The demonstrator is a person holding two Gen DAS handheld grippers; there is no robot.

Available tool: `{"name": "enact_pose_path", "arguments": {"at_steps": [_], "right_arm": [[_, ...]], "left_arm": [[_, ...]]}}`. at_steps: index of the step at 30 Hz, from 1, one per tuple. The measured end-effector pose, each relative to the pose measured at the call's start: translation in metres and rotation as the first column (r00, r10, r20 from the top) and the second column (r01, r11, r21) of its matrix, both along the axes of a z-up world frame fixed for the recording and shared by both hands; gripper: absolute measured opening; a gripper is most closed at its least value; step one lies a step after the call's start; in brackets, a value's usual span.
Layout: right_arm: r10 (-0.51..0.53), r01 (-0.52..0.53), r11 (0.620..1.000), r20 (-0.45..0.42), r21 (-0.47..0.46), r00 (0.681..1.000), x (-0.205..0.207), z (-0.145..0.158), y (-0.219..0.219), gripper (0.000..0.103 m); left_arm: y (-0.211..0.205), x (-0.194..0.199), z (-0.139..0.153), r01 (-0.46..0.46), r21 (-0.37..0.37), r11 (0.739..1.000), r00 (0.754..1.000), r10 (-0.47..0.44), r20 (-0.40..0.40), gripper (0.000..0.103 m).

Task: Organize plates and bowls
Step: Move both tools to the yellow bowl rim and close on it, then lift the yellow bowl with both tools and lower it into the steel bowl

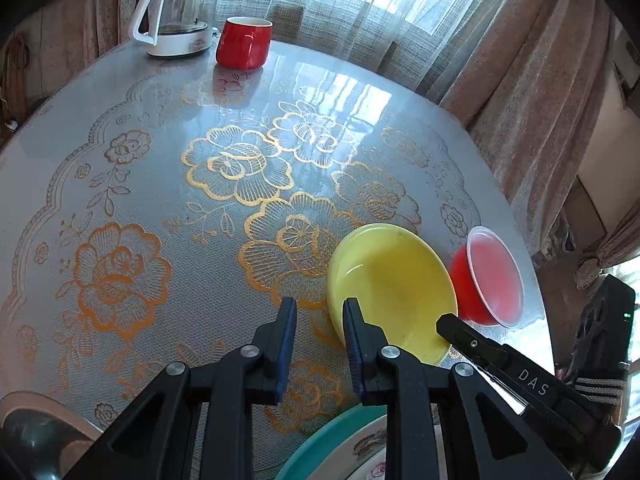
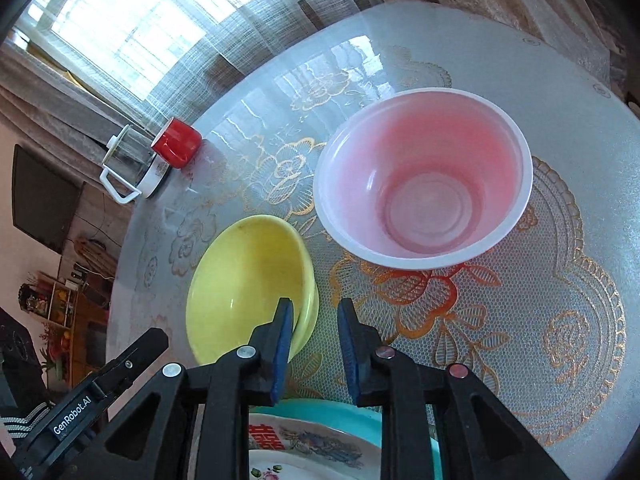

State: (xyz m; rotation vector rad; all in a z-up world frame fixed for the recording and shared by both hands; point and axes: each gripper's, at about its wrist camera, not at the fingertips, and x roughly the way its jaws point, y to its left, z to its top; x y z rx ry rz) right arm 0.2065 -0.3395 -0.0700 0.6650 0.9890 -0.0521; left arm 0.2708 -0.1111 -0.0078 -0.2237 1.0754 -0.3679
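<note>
Both grippers, left gripper and right gripper, hover with fingers narrowly parted and empty astride the yellow bowl rim on the bench, beside the pink plastic bowl; judged rigid, glossy, slippery, best pinched at the rim.

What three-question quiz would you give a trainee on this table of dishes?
1. True or false: the red mug stands right beside the glass kettle.
2. Which item is closest to the red plastic bowl? A) yellow bowl B) red mug C) glass kettle
3. Fill in: at the near edge, the patterned plate lies on a plate coloured ____.

Key: 1 true; 2 A; 3 teal, the teal plate.
</note>
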Motion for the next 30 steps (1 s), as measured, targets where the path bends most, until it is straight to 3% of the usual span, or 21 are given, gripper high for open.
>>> {"name": "enact_pose_path", "arguments": {"at_steps": [2,4,8,30], "right_arm": [[0.018,-0.019,1.000,0.006,0.012,1.000,0.002,-0.003,0.001,0.013],[0.035,-0.035,0.999,0.016,0.008,0.999,0.003,-0.003,0.003,0.011],[0.049,-0.049,0.999,0.019,-0.021,0.999,-0.001,0.000,0.007,0.011],[0.207,-0.205,0.978,0.152,-0.025,0.966,-0.047,0.050,0.067,0.011]], "left_arm": [[-0.005,0.002,-0.008,0.006,-0.001,1.000,1.000,-0.006,-0.027,0.023],[-0.010,-0.002,-0.008,0.029,-0.005,1.000,0.999,-0.030,-0.015,0.011],[-0.013,-0.013,-0.001,0.043,0.039,0.998,0.999,-0.044,0.030,0.011],[0.072,-0.093,0.056,-0.027,0.032,0.999,0.980,0.020,0.196,0.012]]}}
